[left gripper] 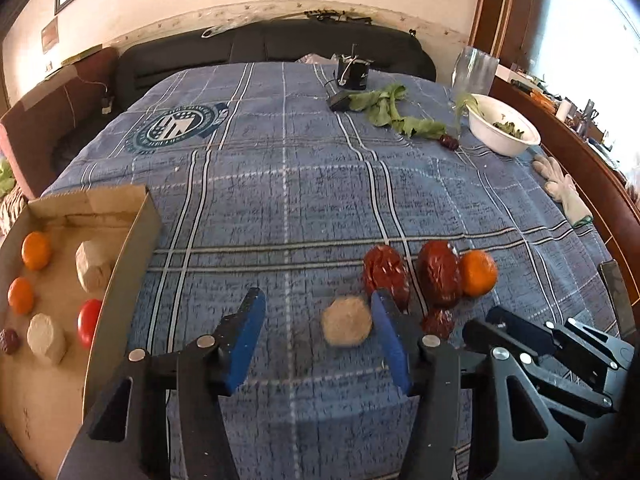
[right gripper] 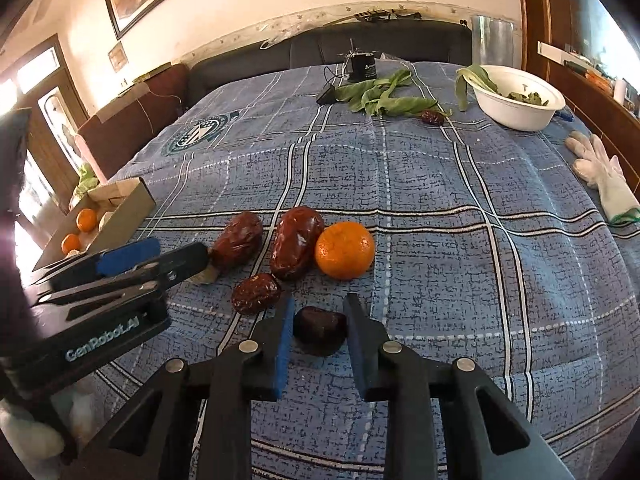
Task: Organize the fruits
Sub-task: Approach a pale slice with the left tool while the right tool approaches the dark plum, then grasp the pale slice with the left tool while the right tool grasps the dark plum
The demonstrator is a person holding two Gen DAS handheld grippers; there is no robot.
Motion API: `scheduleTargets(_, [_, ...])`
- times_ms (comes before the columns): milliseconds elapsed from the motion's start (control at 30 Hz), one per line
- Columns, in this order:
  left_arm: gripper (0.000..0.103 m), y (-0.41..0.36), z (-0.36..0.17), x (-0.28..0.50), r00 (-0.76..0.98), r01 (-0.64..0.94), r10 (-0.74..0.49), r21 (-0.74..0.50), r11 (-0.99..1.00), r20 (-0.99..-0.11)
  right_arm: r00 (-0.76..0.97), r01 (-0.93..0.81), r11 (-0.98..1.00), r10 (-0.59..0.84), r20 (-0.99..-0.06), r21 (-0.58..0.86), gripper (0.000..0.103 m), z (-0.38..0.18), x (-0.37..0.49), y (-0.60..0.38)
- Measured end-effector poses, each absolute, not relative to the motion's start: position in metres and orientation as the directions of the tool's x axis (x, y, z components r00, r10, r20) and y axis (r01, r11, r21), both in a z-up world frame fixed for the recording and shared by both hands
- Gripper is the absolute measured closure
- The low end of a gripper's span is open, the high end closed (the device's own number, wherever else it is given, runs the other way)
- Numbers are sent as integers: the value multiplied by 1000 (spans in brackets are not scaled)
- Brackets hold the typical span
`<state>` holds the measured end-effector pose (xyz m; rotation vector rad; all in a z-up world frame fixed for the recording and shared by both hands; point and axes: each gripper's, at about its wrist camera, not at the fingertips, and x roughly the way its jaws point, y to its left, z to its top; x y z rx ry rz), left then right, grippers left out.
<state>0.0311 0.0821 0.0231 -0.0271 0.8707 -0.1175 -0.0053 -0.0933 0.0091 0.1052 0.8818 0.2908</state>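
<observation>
On the blue plaid cloth lie three reddish-brown dates (right gripper: 298,248), (right gripper: 238,244), (right gripper: 256,293) and a mandarin (right gripper: 345,250). My right gripper (right gripper: 319,316) is shut on a darker date (right gripper: 320,330), with both blue pads against its sides. My left gripper (left gripper: 318,300) is open around a beige round lump (left gripper: 347,326), which sits close to its right finger (left gripper: 386,320) and well clear of the other. A cardboard box (left gripper: 132,256) at the left holds mandarins (left gripper: 36,250), beige lumps (left gripper: 94,266), a red tomato (left gripper: 89,322) and a date (left gripper: 9,340).
At the far right stands a white bowl (right gripper: 516,116) with greens in it. Loose leaves (right gripper: 380,96) and a stray date (right gripper: 434,117) lie beside it. A white glove (right gripper: 600,176) rests at the right edge. A glass jar (left gripper: 474,68) and a dark device (left gripper: 352,74) stand at the back.
</observation>
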Motion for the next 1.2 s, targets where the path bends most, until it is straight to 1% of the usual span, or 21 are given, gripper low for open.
scheduleTargets(67, [49,83,23,32,645,109,-129,-76,991,-753,600,-208,956,293,-744,208,76,9,-6,-94])
scheduleTargets(167, [49,88,22,31,631,149,-199,-135,980,-750,600,-206,956,291,-745,208,76,10,-6,-94])
scheduleTargets(267, [49,88,17,32,602,171,-234,-163,972,-764,596,-204,955,295,-747,215,76,9,-7,-96])
scheduleTargets(433, [49,85,12,32,580,181,-229,-150,972,-781,594,-203,956,291,-750,210,76,9,-7,-95])
scheduleTargets(600, [49,74,11,33,594,196,-199,-100,975,-779,596,-202,957,287,-750,206,76,9,-7,-94])
scheduleTargets(733, [50,75,11,35,593,201,-212,-112,973,-777,596,-202,957,288,-750,207,76,9,-7,-95])
scheduleTargets(767, [53,75,11,34,593,205,-214,-111,972,-776,596,-202,957,288,-750,207,76,9,-7,-95])
scheduleTargets(800, [61,73,11,34,593,219,-220,-108,970,-774,596,-203,957,288,-750,207,76,9,-7,-95])
scheduleTargets(833, [77,71,11,33,595,225,-217,-99,969,-774,596,-204,957,288,-750,205,76,9,-7,-94])
scheduleTargets(933, [77,68,11,31,593,248,-232,-99,964,-771,599,-206,958,286,-748,201,76,9,-7,-94])
scheduleTargets(1067, [77,76,13,31,608,218,-245,-138,966,-755,609,-203,955,296,-735,216,77,10,-9,-97])
scheduleTargets(1200, [77,78,19,23,640,213,-250,-144,966,-727,666,-196,950,310,-678,241,77,22,-20,-104])
